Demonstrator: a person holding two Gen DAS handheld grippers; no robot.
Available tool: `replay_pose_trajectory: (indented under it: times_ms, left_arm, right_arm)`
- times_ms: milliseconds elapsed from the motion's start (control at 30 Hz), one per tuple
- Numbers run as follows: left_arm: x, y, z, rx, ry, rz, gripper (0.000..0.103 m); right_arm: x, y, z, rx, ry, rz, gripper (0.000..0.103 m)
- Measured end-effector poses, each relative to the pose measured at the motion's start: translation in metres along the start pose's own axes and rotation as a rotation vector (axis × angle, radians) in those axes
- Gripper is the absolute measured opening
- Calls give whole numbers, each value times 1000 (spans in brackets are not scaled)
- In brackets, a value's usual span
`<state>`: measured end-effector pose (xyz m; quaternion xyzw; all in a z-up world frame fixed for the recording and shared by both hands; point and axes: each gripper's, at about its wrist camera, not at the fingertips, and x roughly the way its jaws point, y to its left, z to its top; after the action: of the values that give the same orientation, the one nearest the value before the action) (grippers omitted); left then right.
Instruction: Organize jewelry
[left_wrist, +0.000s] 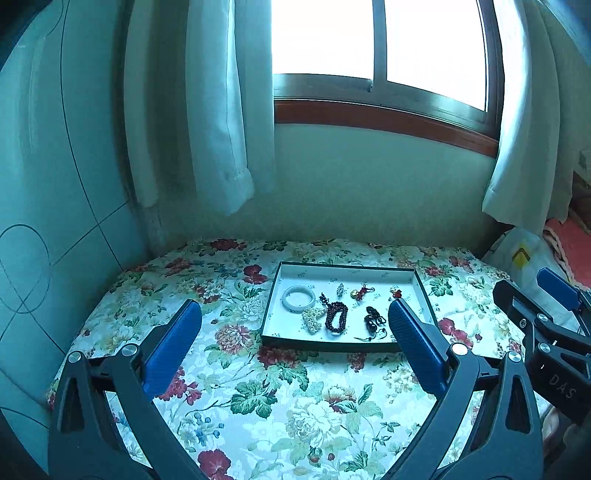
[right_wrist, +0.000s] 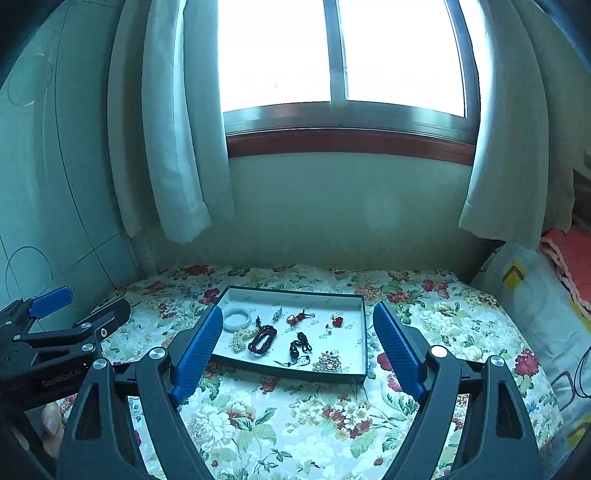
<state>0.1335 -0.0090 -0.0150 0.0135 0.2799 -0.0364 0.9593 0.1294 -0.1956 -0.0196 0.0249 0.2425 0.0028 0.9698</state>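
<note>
A shallow dark-rimmed tray (right_wrist: 364, 332) with a pale printed lining sits toward the far middle of the floral tablecloth (right_wrist: 314, 424), holding a white jade bangle (right_wrist: 238, 318) at its left, a dark red bead bracelet (right_wrist: 263, 339), a pearl cluster (right_wrist: 242, 339), black beads (right_wrist: 300, 345) and small red charms (right_wrist: 300, 316). The left gripper (left_wrist: 295, 325) and right gripper (right_wrist: 297, 332) hover near of it, jaws wide and holding nothing (blue pads). The left gripper's body reads "GenRobot.AI".

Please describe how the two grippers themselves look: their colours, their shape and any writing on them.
Both the left gripper and the right gripper have black frames with triangular cut-outs and round silver bolts. Each carries two long blue ribbed pads set on angled black fingers. White lettering marks the bodies: the left one reads "GenRobot.AI", the right one shows "DAS". No cable on them is visible.
</note>
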Motion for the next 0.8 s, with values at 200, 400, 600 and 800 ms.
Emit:
replay_pose_trajectory:
  times_ms: [200, 400, 600, 800]
  left_arm:
    - [-1, 0, 0, -1, 1, 0, 101]
    - [-7, 1, 1, -7, -4, 4, 101]
    - [-7, 1, 1, -6, -3, 4, 101]
    - [-11, 2, 3, -11, -9, 5, 101]
  right_arm:
    - [-3, 2, 0, -4, -3, 1, 82]
    - [-7, 4, -1, -10, -11, 2, 82]
    - [-8, 5, 0, -12, -13, 2, 82]
    - [-10, 7, 1, -18, -21, 1, 82]
